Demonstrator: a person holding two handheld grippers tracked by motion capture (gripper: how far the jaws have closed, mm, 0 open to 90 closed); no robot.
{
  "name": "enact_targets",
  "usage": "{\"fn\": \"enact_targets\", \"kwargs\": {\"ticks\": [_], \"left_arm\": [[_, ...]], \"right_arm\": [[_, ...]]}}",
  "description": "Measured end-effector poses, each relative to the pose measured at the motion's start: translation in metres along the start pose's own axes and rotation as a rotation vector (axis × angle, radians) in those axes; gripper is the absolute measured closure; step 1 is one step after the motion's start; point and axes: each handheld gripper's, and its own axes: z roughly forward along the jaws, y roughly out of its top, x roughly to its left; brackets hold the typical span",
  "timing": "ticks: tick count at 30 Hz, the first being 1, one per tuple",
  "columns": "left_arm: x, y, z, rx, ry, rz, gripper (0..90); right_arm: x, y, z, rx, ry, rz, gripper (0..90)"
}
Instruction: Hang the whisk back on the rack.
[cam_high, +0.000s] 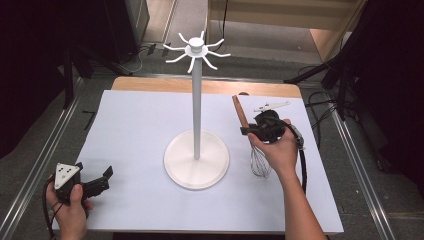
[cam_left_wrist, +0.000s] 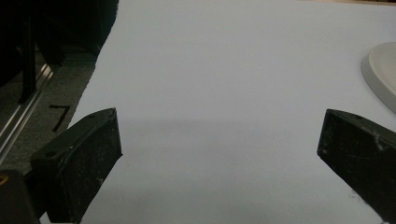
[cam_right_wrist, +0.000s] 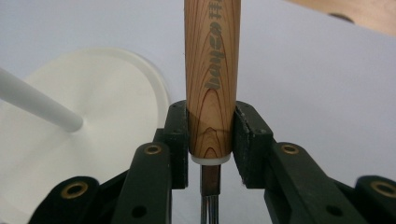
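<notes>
Two tongs work at the table (cam_high: 130, 125). Right tongs (cam_right_wrist: 211, 140) clamp the whisk (cam_right_wrist: 212, 70) by its wooden handle. Left tongs (cam_left_wrist: 219, 149) gape wide, holding nothing.

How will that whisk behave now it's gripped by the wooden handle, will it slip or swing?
The whisk is probably light and stiff. Its smooth round wooden handle may twist or slide between the right gripper fingers. The wire head hangs low, so it likely stays wires-down and may swing.
</notes>
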Motion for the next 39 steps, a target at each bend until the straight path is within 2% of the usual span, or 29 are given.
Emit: {"fn": "enact_targets", "kwargs": {"ticks": [5, 7, 8, 11, 13, 16, 25, 28, 33, 34, 35, 37, 39], "left_arm": [[0.0, 0.0, 0.0, 0.001, 0.003, 0.005, 0.2], [0.0, 0.0, 0.0, 0.003, 0.001, 0.007, 0.2], [0.0, 0.0, 0.0, 0.003, 0.001, 0.007, 0.2], [0.0, 0.0, 0.0, 0.004, 0.003, 0.009, 0.2], [0.0, 0.0, 0.0, 0.004, 0.002, 0.01, 0.2], [-0.001, 0.0, 0.0, 0.003, 0.003, 0.009, 0.2], [0.0, 0.0, 0.0, 0.003, 0.003, 0.011, 0.2], [0.0, 0.0, 0.0, 0.002, 0.002, 0.008, 0.2], [0.0, 0.0, 0.0, 0.004, 0.001, 0.009, 0.2], [0.0, 0.0, 0.0, 0.005, 0.001, 0.009, 0.2], [0.0, 0.0, 0.0, 0.004, 0.001, 0.009, 0.2], [0.0, 0.0, 0.0, 0.004, 0.001, 0.008, 0.2], [0.0, 0.0, 0.0, 0.004, 0.001, 0.007, 0.2]], "right_arm": [[0.006, -0.002, -0.01, -0.07, -0.002, -0.022, 70.9], [0.008, -0.003, -0.018, -0.114, 0.021, -0.01, 70.9], [0.008, -0.003, -0.018, -0.114, 0.021, -0.01, 70.9], [0.011, -0.004, -0.026, -0.171, 0.003, -0.015, 70.9], [0.012, -0.005, -0.029, -0.189, 0.006, -0.014, 70.9], [0.015, -0.005, -0.038, -0.247, 0.016, -0.011, 70.9], [0.022, -0.004, -0.055, -0.375, 0.06, 0.001, 70.9], [0.027, -0.004, -0.06, -0.422, 0.075, -0.006, 70.9], [0.03, -0.003, -0.065, -0.468, 0.095, -0.012, 70.9], [0.032, -0.001, -0.069, -0.495, 0.106, -0.014, 70.9], [0.032, -0.001, -0.069, -0.495, 0.106, -0.014, 70.9], [0.035, 0.001, -0.074, -0.538, 0.134, -0.022, 70.9], [0.036, 0.002, -0.075, -0.552, 0.134, -0.03, 70.9]]}}
